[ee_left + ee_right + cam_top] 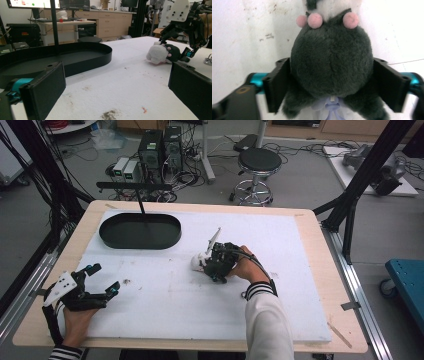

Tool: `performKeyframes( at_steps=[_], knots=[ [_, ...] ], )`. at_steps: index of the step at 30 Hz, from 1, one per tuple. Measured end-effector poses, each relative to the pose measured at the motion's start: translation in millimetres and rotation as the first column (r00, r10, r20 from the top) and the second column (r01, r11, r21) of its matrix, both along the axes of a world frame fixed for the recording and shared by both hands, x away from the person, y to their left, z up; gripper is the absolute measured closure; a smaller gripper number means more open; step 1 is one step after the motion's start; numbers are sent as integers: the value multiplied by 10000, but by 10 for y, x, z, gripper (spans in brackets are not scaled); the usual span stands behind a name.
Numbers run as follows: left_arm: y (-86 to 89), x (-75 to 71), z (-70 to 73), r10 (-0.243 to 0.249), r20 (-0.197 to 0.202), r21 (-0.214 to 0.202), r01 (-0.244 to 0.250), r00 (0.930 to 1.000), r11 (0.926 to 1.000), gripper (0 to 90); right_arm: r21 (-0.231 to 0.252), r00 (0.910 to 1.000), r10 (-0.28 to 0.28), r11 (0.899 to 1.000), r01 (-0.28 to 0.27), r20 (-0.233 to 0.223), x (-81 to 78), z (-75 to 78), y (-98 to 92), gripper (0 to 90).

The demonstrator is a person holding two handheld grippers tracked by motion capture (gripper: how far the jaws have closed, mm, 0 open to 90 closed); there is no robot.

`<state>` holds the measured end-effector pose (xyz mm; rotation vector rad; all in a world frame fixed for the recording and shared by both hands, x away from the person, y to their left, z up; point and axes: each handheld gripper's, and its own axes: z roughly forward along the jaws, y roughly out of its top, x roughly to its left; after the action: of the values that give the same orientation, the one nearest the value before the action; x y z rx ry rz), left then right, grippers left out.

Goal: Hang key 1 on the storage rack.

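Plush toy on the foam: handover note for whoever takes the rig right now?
Right gripper: down over the plush toy at mid-board, one jaw on each side of its dark body, pads against the fur. The toy lies on the foam board; not lifted.
Left gripper: open, holding nothing, resting near the board's front-left corner.
Black tray: far left of the board, nothing in it; the toy lies well to its right.
Done: right gripper placed around the toy.
Left: firm up the grip and lift. The tray looks like the likely drop spot, but that is a guess.
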<state>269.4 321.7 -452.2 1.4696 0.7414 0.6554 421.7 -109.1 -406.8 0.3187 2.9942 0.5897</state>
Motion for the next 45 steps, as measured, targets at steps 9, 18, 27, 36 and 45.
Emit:
performKeyframes(
  at_steps=[9,18,27,36,45],
  knots=[
    [-2,-2,0,-7,41,17,7,10000,10000,17,-182,9994,334,9993,-332,132,-7,37,5,387],
    [-1,-1,1,10,0,-2,-10,10000,10000,17,-20,9997,209,9998,-209,102,-1,63,-19,395],
    [-3,-3,5,69,65,29,-69,10000,10000,17,462,9995,233,9986,-244,224,-59,182,-52,394],
    [9,21,144,-314,90,-78,315,9995,9995,17,1227,9980,467,9911,-516,423,-176,342,-52,392],
    [-94,110,414,-1983,-176,423,1989,9800,9791,17,1981,9932,912,9747,-1039,723,-331,507,12,390]
  ],
)
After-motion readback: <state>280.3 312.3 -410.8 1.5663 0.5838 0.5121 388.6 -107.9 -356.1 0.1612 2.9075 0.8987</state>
